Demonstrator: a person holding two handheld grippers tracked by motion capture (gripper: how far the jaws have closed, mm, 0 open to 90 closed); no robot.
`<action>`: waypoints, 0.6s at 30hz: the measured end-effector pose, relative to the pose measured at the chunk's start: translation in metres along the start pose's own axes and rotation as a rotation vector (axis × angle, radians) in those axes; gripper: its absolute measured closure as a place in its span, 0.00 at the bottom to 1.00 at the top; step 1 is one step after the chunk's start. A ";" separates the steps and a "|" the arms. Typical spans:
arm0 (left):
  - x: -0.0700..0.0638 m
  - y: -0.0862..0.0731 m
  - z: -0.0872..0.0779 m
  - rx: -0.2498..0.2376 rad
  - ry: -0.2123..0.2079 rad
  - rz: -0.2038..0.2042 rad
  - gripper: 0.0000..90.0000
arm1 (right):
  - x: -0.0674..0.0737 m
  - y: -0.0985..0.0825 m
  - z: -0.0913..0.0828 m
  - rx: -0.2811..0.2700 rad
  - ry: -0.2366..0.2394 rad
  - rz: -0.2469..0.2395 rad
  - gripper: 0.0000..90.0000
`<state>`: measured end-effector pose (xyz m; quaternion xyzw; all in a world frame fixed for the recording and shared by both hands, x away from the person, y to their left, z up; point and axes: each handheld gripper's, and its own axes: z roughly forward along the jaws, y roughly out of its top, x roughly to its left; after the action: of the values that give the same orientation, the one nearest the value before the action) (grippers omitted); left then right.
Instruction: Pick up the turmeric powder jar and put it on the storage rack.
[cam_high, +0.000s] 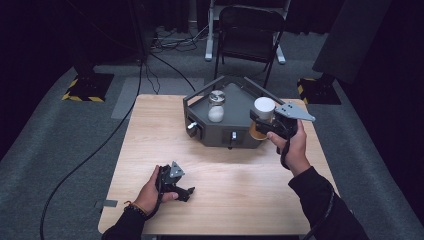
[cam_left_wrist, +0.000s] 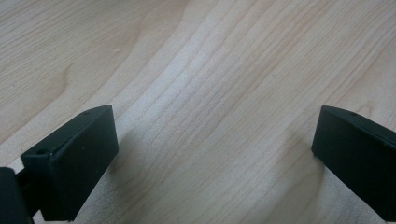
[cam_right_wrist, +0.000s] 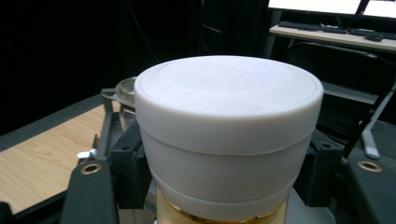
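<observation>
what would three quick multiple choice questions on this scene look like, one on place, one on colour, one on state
1. Where is the glass jar?
A. in the grey tray
B. on the bare table
C. on the chair

2. What colour is the lid of the held jar?
A. red
B. white
C. blue

3. How is the left tool?
A. shut on a jar
B. open over the table
C. holding a cloth

Answers:
1 A, it stands inside the tray.
2 B, the lid shows white.
3 B, its jaws stand apart over bare wood.

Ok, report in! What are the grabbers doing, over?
Right gripper shut on white-lidded jar, at the grey tray. Left gripper open, on the table. Glass jar beside, apart.
</observation>
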<state>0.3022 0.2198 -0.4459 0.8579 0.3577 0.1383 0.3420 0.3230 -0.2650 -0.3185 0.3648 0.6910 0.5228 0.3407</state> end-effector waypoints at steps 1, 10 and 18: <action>0.000 0.000 0.000 0.000 0.000 0.000 0.00 | 0.000 0.001 0.002 0.000 -0.006 -0.001 0.37; 0.000 0.000 0.000 0.001 0.000 0.000 0.00 | -0.006 0.011 0.014 -0.006 -0.041 0.022 0.37; 0.000 0.000 0.000 0.000 0.000 0.000 0.00 | -0.009 0.017 0.030 0.004 -0.073 0.030 0.37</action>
<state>0.3022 0.2199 -0.4458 0.8579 0.3578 0.1381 0.3419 0.3552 -0.2554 -0.3077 0.3947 0.6735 0.5130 0.3570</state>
